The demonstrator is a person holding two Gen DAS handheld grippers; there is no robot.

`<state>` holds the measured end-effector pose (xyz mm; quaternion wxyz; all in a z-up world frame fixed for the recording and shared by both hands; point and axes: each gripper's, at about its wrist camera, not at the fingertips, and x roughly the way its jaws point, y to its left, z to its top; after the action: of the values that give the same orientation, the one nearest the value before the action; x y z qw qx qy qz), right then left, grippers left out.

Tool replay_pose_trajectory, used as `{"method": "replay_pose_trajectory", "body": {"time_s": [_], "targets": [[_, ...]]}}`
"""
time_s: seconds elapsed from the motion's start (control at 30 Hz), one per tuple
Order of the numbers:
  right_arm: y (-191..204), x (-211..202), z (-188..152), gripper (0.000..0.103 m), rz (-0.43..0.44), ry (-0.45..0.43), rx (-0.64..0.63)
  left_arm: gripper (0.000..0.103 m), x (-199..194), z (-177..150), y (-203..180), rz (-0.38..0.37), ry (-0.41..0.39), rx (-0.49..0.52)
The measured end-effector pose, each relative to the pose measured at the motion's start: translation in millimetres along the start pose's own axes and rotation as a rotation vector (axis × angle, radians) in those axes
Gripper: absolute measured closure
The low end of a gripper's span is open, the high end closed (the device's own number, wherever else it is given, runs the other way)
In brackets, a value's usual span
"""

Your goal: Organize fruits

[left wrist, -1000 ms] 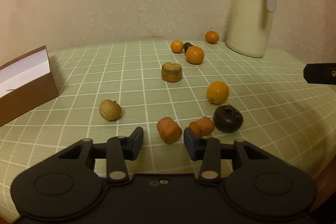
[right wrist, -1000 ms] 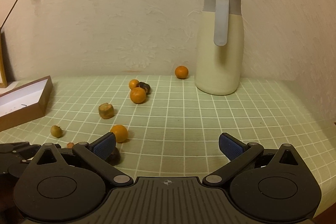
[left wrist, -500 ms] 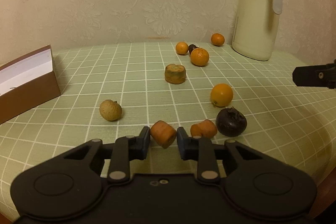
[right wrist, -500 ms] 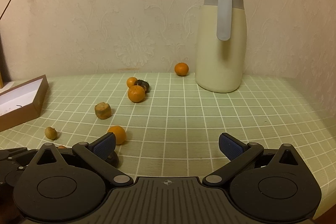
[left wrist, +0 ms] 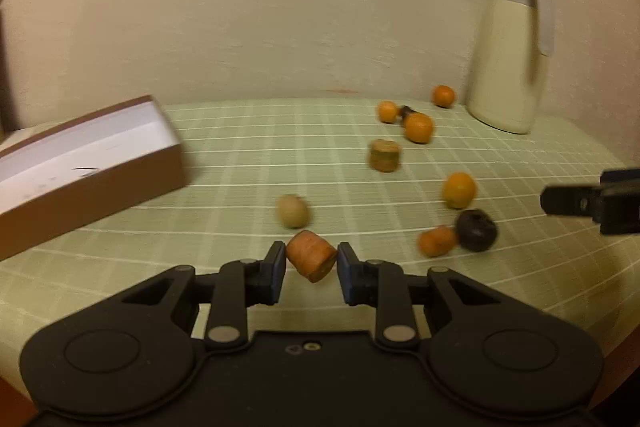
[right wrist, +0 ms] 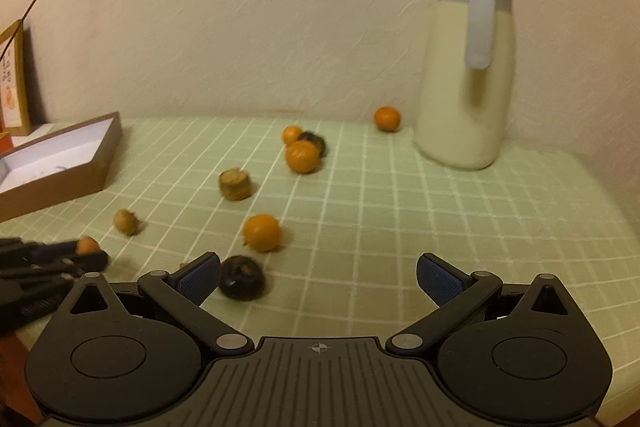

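My left gripper (left wrist: 311, 267) is shut on an orange carrot chunk (left wrist: 311, 255) and holds it above the green checked tablecloth; it also shows in the right wrist view (right wrist: 86, 246). A second carrot chunk (left wrist: 436, 241) lies beside a dark round fruit (left wrist: 476, 230). An orange (left wrist: 459, 190), a tan round fruit (left wrist: 293, 211), a brownish chunk (left wrist: 384, 155) and more oranges (left wrist: 418, 127) lie further back. The open brown box (left wrist: 80, 167) stands at the left. My right gripper (right wrist: 318, 277) is open and empty, with the dark fruit (right wrist: 242, 283) by its left finger.
A cream thermos jug (left wrist: 512, 55) stands at the back right by the wall. The table's curved edge (left wrist: 600, 307) runs along the right. A framed picture (right wrist: 14, 83) stands behind the box in the right wrist view.
My left gripper closed on the carrot chunk, lifted it off the cloth and swung left toward the box. The right gripper stayed open and shifted slightly.
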<state>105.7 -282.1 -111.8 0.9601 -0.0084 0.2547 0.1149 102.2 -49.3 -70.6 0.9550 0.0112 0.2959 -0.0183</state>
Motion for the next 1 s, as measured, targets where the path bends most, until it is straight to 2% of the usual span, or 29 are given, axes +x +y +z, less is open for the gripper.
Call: {"method": "replay_pose_trajectory", "body": {"time_s": [0.3, 0.43, 0.47, 0.53, 0.6, 0.7, 0.77, 0.83, 1.0], "targets": [[33.1, 16.3, -11.4, 0.000, 0.077, 0.045, -0.058, 0.085, -28.4, -14.7, 41.0, 0.090, 0.011, -0.043], [50.4, 18.5, -11.0, 0.001, 0.143, 0.050, -0.069, 0.085, -40.6, -18.0, 52.5, 0.117, -0.004, -0.045], [56.7, 18.4, -11.4, 0.004, 0.154, 0.047, -0.084, 0.085, -42.4, -17.1, 55.7, 0.122, -0.010, -0.045], [67.8, 23.4, -12.1, 0.035, 0.179, 0.071, -0.104, 0.085, -46.5, -16.3, 62.0, 0.135, -0.020, -0.048], [74.5, 32.6, -13.8, 0.037, 0.192, 0.109, -0.094, 0.085, -48.9, -15.8, 68.8, 0.145, -0.027, -0.060], [81.3, 38.3, -12.9, 0.039, 0.196, 0.115, -0.080, 0.085, -51.8, -16.5, 78.1, 0.157, -0.032, -0.081], [84.8, 44.0, -11.3, 0.048, 0.175, 0.119, -0.083, 0.085, -52.9, -17.2, 83.2, 0.161, -0.033, -0.091], [84.2, 51.3, -9.0, 0.061, 0.161, 0.133, -0.068, 0.085, -54.1, -18.1, 87.5, 0.164, -0.035, -0.099], [84.2, 62.6, -6.0, 0.068, 0.120, 0.150, -0.057, 0.085, -55.7, -20.2, 96.6, 0.173, -0.036, -0.116]]}}
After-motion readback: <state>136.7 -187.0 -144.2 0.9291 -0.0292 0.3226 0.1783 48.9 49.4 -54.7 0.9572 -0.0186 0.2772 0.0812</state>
